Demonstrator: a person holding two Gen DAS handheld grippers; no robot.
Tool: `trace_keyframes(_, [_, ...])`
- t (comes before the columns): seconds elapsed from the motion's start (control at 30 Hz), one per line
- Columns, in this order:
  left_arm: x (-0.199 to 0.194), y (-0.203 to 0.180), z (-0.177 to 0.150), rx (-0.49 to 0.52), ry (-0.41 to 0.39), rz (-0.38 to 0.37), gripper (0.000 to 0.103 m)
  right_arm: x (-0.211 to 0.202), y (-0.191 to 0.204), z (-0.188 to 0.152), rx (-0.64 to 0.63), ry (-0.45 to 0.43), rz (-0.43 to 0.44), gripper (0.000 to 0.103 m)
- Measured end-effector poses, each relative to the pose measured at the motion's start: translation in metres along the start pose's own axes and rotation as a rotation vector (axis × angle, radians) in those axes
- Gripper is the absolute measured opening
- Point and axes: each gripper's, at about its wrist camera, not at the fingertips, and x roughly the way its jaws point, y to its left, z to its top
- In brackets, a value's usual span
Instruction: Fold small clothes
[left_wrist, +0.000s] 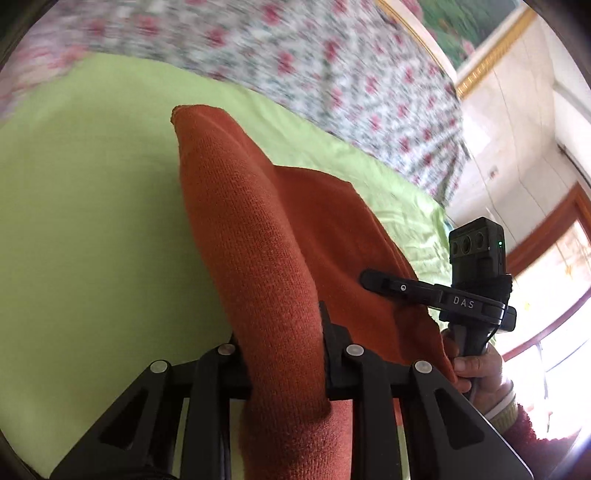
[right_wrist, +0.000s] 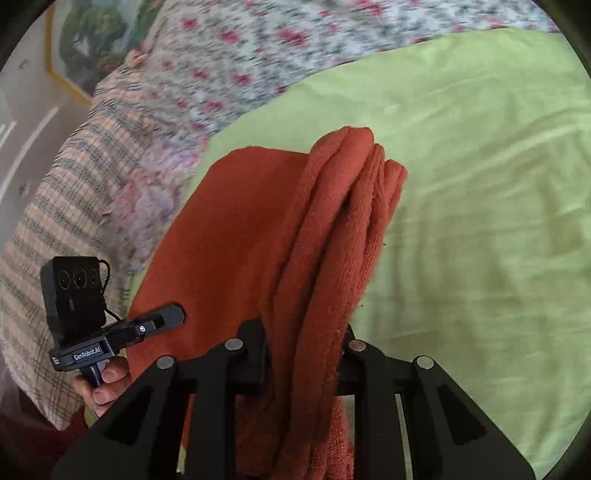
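Observation:
A rust-orange knit garment (left_wrist: 258, 236) hangs between both grippers above a light green sheet (left_wrist: 81, 206). My left gripper (left_wrist: 282, 332) is shut on one bunched edge of it. My right gripper (right_wrist: 306, 343) is shut on the other edge, where several folds (right_wrist: 343, 206) are gathered. The cloth spans flat between them. In the left wrist view the right gripper (left_wrist: 373, 278) shows at the right, against the cloth. In the right wrist view the left gripper (right_wrist: 173, 314) shows at the lower left. The fingertips of both are hidden by cloth.
The green sheet (right_wrist: 480, 221) covers the bed. A floral quilt (left_wrist: 332, 66) lies behind it and a striped plaid blanket (right_wrist: 62, 206) at one side. A framed picture (left_wrist: 476, 33) hangs on the wall, and a window (left_wrist: 554, 295) is at the right.

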Motion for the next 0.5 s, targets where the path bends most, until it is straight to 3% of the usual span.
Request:
trace_keyframes(0.2, [-0.071, 0.067, -0.046, -0.121, -0.04, 0.076, 0.023, 0.069, 0.053, -0.028, -0.028, 0.087, 0.068, 0.023])
trace_keyframes(0.37, [-0.067, 0.104, -0.072, -0.211, -0.009, 0.056, 0.024, 0.098, 0.054, -0.043, -0.004, 0.129, 0.027, 0.023])
trace_keyframes(0.5, [-0.057, 0.103, -0.072, -0.215, -0.003, 0.051, 0.027, 0.094, 0.045, -0.049, 0.026, 0.118, -0.012, 0.029])
